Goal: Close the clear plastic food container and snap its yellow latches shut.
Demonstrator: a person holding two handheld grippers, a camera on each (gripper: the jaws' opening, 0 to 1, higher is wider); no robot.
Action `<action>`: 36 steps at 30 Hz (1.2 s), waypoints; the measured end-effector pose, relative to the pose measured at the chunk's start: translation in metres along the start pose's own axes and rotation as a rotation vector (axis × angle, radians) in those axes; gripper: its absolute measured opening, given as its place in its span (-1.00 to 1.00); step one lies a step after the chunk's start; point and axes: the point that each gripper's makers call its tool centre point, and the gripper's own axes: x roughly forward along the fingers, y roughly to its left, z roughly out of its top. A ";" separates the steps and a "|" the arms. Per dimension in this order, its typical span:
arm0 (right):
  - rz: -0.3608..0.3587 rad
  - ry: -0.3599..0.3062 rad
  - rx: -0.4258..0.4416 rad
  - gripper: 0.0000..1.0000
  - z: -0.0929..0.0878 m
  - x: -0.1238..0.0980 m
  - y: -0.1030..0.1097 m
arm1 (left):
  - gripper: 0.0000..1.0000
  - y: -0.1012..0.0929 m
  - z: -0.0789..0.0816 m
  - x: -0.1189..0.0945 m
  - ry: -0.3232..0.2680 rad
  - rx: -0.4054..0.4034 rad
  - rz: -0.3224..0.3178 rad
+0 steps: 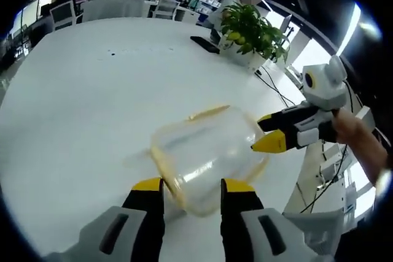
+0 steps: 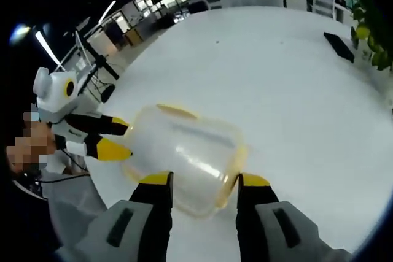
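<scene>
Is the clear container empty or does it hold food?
Empty: the white table shows through the clear container's walls, with nothing inside.

A clear plastic food container (image 2: 184, 157) with a yellow-edged lid is seen lying on the white table (image 2: 264, 78), its near end set between the open jaws of the right gripper (image 2: 202, 182). From the left, the left gripper (image 2: 116, 139) is held at the container's left side — contact cannot be judged. A dark flat object (image 2: 339, 46) lies far right, beside green plant leaves (image 2: 371, 41).
</scene>
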 end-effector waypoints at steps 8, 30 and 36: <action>-0.005 0.008 0.005 -0.24 0.001 -0.002 0.002 | -0.43 0.003 -0.002 -0.002 0.009 0.009 -0.005; -0.022 0.009 0.028 -0.21 0.003 0.007 0.027 | -0.42 0.022 -0.013 -0.022 0.019 0.004 -0.001; -0.023 0.020 0.027 -0.21 0.003 0.012 0.036 | -0.42 0.029 -0.017 -0.028 0.019 -0.001 0.001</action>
